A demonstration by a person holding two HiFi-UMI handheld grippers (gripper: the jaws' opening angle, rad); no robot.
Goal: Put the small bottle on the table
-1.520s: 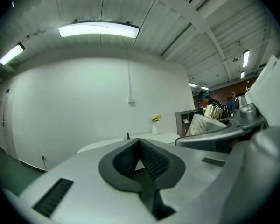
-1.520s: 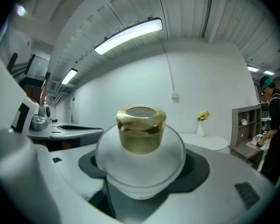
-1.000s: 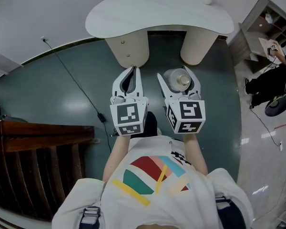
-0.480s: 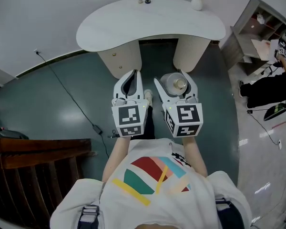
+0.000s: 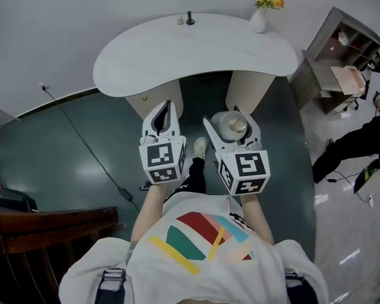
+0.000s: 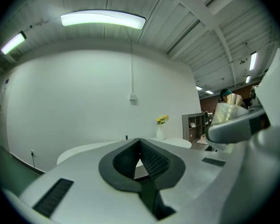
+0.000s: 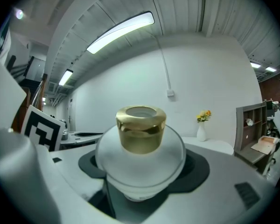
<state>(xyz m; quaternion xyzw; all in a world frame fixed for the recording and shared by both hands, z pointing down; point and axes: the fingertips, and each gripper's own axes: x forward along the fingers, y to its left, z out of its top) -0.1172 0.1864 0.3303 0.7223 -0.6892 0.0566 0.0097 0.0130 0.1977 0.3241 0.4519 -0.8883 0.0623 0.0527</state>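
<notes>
A small round white bottle [image 7: 140, 160] with a gold cap [image 7: 141, 129] is clamped upright between my right gripper's [image 5: 232, 124] jaws; in the head view the bottle [image 5: 230, 125] hangs over the green floor, just short of the table. The white kidney-shaped table [image 5: 183, 52] stands ahead of both grippers. My left gripper [image 5: 163, 114] is shut and holds nothing; its black pads [image 6: 147, 160] meet, level with the right one and to its left.
On the table's far edge stand a white vase with yellow flowers [image 5: 259, 18] and a small dark object [image 5: 190, 19]. Two cream pedestals [image 5: 244, 90] carry the table. A shelf unit [image 5: 342, 49] and a person [image 5: 361, 141] are at right; a dark wooden bench [image 5: 44, 223] at left.
The table has slid down and nearer in the head view as I walked towards it. Both grippers kept their pose, the right still holding the bottle.
</notes>
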